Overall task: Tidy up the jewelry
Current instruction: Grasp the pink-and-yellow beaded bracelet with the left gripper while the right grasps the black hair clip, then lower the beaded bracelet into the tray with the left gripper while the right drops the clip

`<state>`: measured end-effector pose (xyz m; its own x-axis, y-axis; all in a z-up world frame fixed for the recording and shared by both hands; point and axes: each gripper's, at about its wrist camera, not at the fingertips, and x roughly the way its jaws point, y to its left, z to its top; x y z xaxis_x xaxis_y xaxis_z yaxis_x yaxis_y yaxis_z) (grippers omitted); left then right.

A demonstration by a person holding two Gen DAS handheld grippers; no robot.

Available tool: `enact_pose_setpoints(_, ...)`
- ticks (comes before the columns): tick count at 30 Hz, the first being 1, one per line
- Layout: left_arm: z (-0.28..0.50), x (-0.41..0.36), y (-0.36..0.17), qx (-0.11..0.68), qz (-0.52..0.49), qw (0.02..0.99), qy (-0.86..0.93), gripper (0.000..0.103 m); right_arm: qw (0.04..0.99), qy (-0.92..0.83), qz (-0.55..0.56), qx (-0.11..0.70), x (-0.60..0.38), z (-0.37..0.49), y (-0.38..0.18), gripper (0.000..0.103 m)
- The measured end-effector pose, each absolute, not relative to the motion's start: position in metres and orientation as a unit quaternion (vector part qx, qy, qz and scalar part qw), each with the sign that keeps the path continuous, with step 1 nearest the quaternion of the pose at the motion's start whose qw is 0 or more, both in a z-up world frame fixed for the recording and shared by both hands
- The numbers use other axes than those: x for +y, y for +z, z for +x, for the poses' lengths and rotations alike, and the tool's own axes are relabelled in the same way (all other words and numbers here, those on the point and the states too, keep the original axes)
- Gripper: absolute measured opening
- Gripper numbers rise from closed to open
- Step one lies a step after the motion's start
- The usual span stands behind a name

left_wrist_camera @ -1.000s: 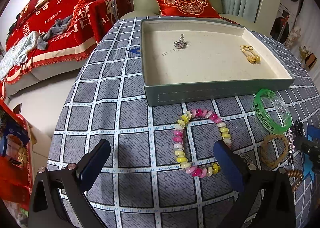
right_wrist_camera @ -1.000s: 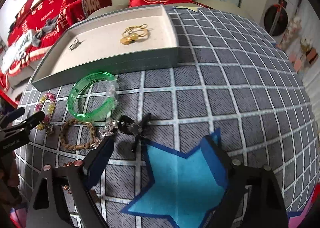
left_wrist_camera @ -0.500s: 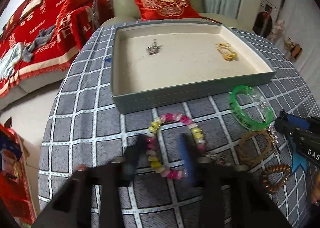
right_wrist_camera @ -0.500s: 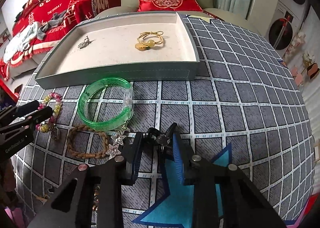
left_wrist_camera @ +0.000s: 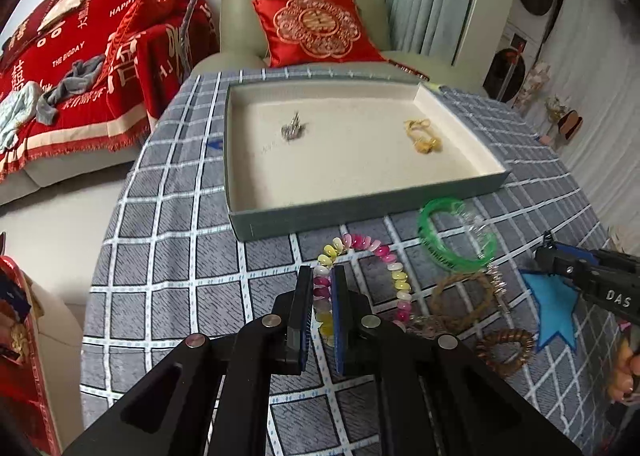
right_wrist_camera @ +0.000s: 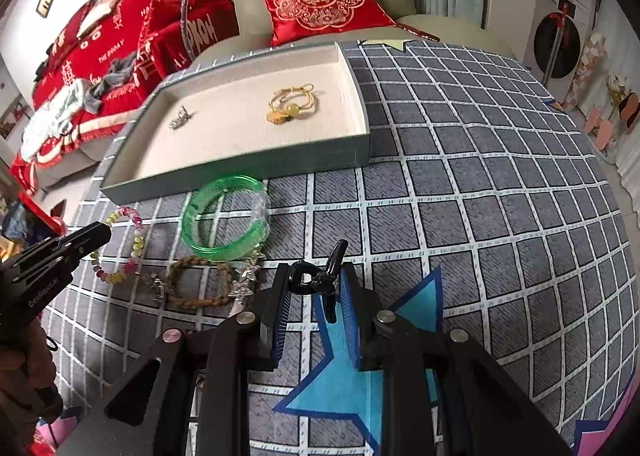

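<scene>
My left gripper [left_wrist_camera: 321,276] is shut on the left side of a pink, yellow and white bead bracelet [left_wrist_camera: 394,270] lying on the checked tablecloth. My right gripper [right_wrist_camera: 314,282] is shut on a black hair clip [right_wrist_camera: 316,280], held just above the cloth. A grey-green tray [left_wrist_camera: 360,212] with a cream lining holds a silver trinket [left_wrist_camera: 294,130] and a gold bracelet [left_wrist_camera: 424,136]. A green bangle [left_wrist_camera: 456,234], a braided brown bracelet [left_wrist_camera: 460,298] and a copper coil bracelet [left_wrist_camera: 506,344] lie in front of the tray.
A silver star chain [right_wrist_camera: 244,278] lies beside the braided bracelet [right_wrist_camera: 198,282]. A blue star patch [right_wrist_camera: 348,372] is on the cloth under my right gripper. A green armchair with a red cushion [left_wrist_camera: 316,30] stands behind the table, a red sofa [left_wrist_camera: 72,68] to the left.
Both grippers have gone from wide open to shut: the left onto the bead bracelet, the right onto the black hair clip. Both moved forward.
</scene>
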<state>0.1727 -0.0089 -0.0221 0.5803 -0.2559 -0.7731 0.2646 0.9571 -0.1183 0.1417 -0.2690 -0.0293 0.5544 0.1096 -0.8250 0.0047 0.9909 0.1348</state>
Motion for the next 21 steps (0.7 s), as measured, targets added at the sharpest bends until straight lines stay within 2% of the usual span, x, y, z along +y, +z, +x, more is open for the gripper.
enact_pose_setpoints(10, 0.174, -0.001, 0.017, 0.406, -0.025, 0.898, -0.168, 0.023, 0.889, 0.048, 0.067, 0.45, -0.265, 0.137, -0.005, 0.026)
enact_pose_setpoints(21, 0.22, -0.001, 0.037, 0.396, -0.049, 0.902, -0.164, 0.023, 0.9, 0.067, 0.075, 0.423, -0.263, 0.179, 0.032, 0.026)
